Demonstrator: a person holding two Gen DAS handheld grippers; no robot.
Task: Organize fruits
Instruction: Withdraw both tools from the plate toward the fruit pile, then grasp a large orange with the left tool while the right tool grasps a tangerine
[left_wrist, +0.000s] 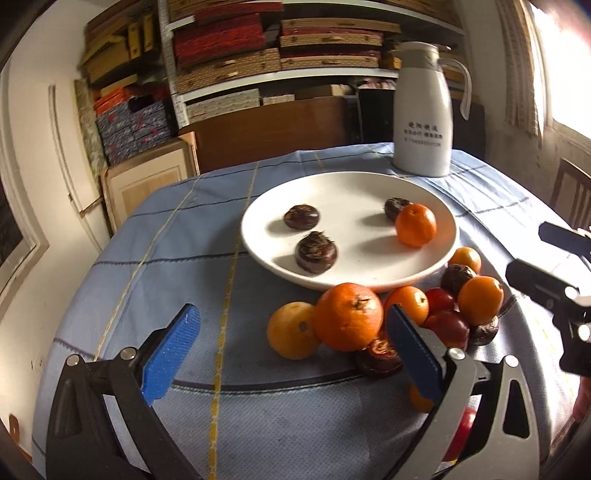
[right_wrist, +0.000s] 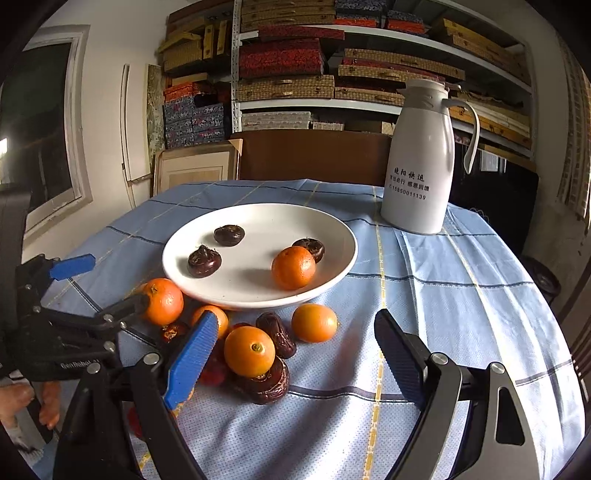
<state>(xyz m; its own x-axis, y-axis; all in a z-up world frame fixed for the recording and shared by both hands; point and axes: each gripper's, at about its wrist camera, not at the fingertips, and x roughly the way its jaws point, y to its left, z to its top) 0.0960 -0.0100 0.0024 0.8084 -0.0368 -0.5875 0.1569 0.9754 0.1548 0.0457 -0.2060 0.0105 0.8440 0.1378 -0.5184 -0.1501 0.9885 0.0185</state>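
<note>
From the left wrist, the left gripper (left_wrist: 291, 354) is wide open and empty near the loose fruit pile (left_wrist: 406, 317) beside the white plate (left_wrist: 258, 243), and from the right wrist the right gripper (right_wrist: 295, 354) is open and empty too, so I think the next job is picking one fruit for the plate.

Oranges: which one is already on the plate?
The orange beside a dark chestnut on the white plate. The other oranges lie on the cloth in front.
</note>
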